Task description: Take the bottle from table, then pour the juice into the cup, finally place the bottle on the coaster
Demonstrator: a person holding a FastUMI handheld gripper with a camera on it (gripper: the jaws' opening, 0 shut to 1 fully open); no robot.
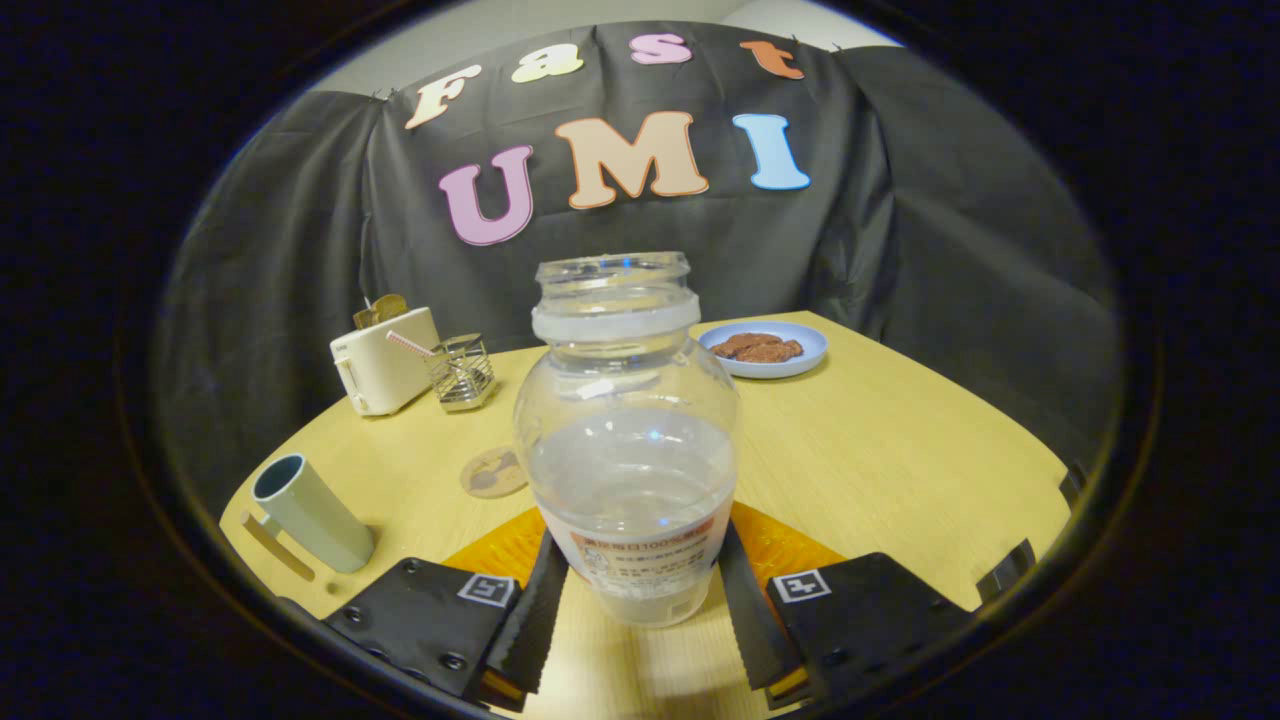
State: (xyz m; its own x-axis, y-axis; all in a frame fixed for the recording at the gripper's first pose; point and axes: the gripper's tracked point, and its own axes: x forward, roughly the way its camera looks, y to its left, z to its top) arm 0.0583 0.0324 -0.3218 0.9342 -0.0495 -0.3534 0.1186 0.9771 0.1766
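Clear plastic and uncapped, the bottle (628, 440) stands upright between the two fingers of the gripper (640, 610), part-filled with a pale, almost colourless liquid. Both fingers press against its lower body at the labelled band, one on each side — the jaws are closed on it. Whether its base rests on the table (880, 450) or hangs just above it cannot be told.

The table is light wood. To the left of the fingers a grey-green cup (312, 512) stands with its mouth open upward. Beyond the bottle's left side, just past it, a round coaster (490, 472) lies flat on the wood, partly hidden by the bottle. Farther back on the left sits a cream toaster (385, 360) with slices of bread poking out, and just beside it a small wire rack (462, 372) with a striped straw leaning across. On the far right side — well apart from the cup — a pale blue plate (765, 350) holds brown cookies (757, 347).
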